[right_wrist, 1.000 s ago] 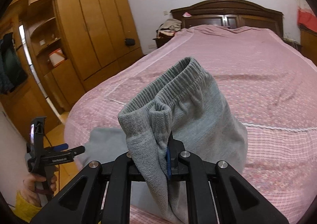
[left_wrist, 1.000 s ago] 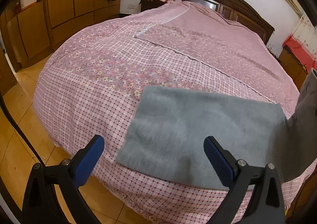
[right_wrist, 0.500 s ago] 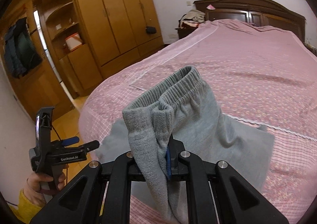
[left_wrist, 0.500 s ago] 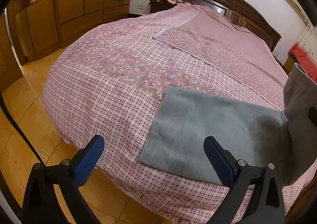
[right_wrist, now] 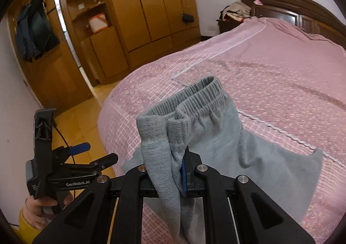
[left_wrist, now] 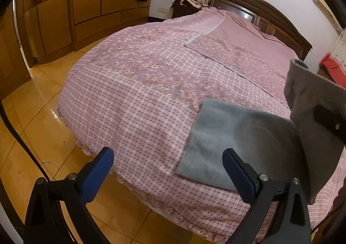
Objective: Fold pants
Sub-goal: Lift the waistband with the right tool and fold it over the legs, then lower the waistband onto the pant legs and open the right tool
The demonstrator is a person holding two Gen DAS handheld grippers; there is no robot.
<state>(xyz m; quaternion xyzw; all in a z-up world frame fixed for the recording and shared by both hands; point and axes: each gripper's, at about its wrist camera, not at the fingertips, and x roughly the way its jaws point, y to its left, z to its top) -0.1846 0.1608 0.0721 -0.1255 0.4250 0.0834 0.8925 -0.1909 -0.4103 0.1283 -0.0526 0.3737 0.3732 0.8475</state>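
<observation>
Grey pants (right_wrist: 216, 136), lower half cut off, hiding right hand-held gripper (right_wrist: 183, 170) pads.

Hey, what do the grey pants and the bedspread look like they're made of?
Grey pants: soft fleece or plush knit, likely; fuzzy matte nap, ribbed elastic waistband. Bedspread: thin woven cloth, probably cotton, matte, with printed checks and flowers.
</observation>
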